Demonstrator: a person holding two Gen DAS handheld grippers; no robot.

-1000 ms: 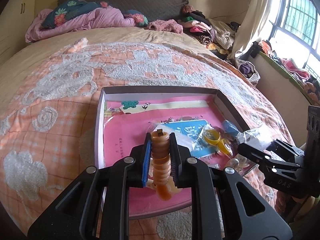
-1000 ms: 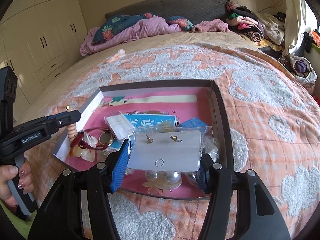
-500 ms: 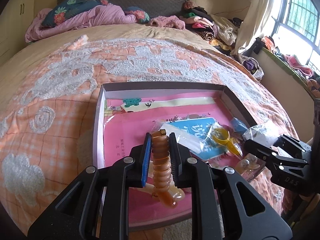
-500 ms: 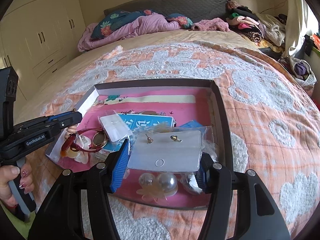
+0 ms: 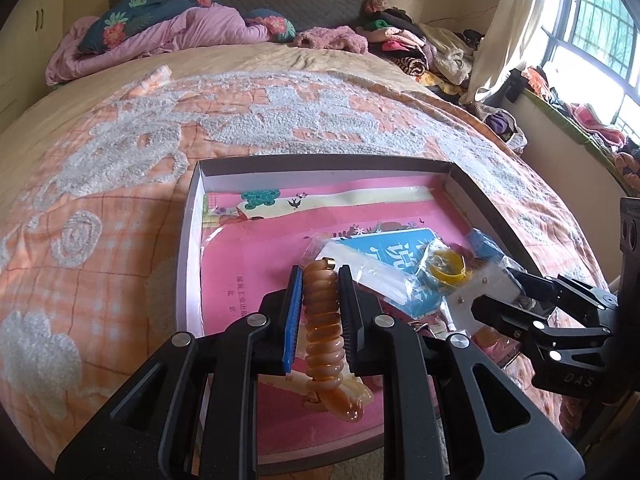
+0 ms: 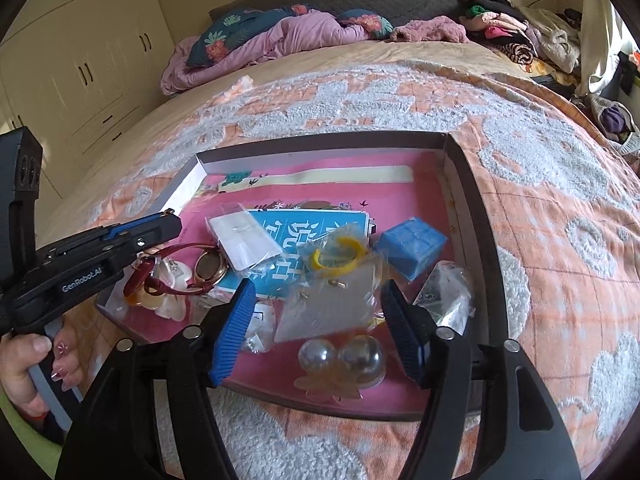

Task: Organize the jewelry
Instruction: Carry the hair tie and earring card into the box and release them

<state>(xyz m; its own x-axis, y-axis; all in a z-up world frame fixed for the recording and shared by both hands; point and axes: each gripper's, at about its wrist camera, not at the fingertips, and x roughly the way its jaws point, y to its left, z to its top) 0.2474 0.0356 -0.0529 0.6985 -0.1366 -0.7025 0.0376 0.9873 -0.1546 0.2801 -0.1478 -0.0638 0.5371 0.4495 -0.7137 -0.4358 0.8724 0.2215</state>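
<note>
My left gripper point(image 5: 320, 276) is shut on an amber spiral hair tie point(image 5: 322, 320), which hangs over the near left part of a shallow grey-rimmed box point(image 5: 320, 158); it also shows as the left gripper point(image 6: 168, 226) at the left edge. The right gripper point(image 6: 316, 286) is opening its jaws. Between them an earring card in a clear bag point(image 6: 328, 308) lies tilted on the box's contents. The blue pads point(image 6: 236, 320) stand clear of it. From the left wrist, the right gripper point(image 5: 492, 289) sits over the box's right side.
The box point(image 6: 320, 140) lies on an orange patterned bedspread and is lined with a pink book. In it are a yellow ring in a bag point(image 6: 340, 256), a blue cube point(image 6: 412, 248), a red-strapped watch point(image 6: 208, 268) and a two-ball clip point(image 6: 344, 356). A hand point(image 6: 24, 364) grips the left handle.
The right gripper's jaws have spread apart and let go of the earring card, which has dropped and tilted onto the things in the box. The left gripper still holds the hair tie.
</note>
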